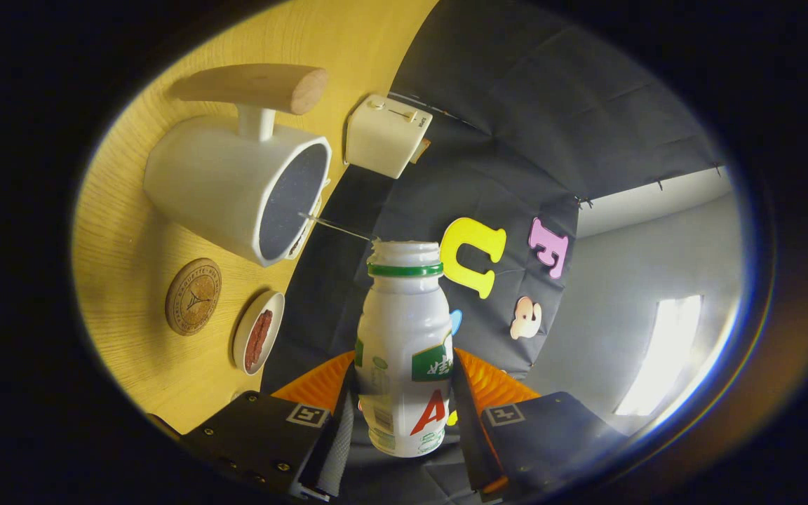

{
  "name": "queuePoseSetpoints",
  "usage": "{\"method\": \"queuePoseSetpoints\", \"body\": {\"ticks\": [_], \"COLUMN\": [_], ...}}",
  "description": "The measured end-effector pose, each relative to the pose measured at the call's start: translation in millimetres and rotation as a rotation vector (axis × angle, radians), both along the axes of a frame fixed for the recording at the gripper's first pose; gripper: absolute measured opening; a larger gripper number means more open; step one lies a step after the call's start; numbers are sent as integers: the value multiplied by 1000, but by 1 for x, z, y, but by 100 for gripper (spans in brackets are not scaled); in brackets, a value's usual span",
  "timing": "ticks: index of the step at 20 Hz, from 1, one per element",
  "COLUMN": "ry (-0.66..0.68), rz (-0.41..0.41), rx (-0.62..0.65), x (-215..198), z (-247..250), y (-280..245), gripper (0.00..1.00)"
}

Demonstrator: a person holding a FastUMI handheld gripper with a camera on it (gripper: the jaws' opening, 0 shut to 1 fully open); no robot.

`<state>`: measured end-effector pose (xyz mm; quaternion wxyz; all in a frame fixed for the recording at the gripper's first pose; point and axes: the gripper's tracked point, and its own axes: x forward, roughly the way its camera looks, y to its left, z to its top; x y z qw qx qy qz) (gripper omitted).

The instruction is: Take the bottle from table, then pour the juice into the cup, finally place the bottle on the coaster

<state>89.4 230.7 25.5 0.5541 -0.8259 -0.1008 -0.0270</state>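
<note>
Wooden table (pixel 130 231): pale oak grain, seen rolled on its side because the tongs are tipped over; it carries everything but the bottle.
Cup (pixel 236 186): white, with a stubby white stem and a wooden bar handle; its dark mouth faces the bottle's neck, standing near the table's far edge.
Bottle (pixel 404 351): white plastic, green ring at the neck, cap off, lifted clear of the table and held between the fingers, its open mouth just short of the cup's rim.
Box (pixel 386 137): small cream one at the table's far edge, beside the cup.
Coaster (pixel 193 296): round cork disc lying flat on the table, on the near side of the cup, nothing on it yet.
Dish (pixel 258 332): small white saucer with something reddish-brown in it, just beside the coaster, near the table edge.
Tongs (pixel 404 414): closed to the bottle's width, both fingers pressing on its lower body, one on each side.
Stream: a thin clear thread seems to run from the bottle's mouth toward the cup's rim; I cannot tell whether it is liquid.
Step in hand: likely the pour, bottle tipped toward the cup.
Next move: finishing the pour, then righting the bottle and carrying it across to the coaster, setting its base squarely there before letting go.
</note>
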Motion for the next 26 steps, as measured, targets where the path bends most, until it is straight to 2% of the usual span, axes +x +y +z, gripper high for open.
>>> {"method": "queuePoseSetpoints", "body": {"ticks": [26], "ry": [-9], "rz": [56], "rx": [-247], "x": [2], "z": [7], "y": [16], "gripper": [66]}}
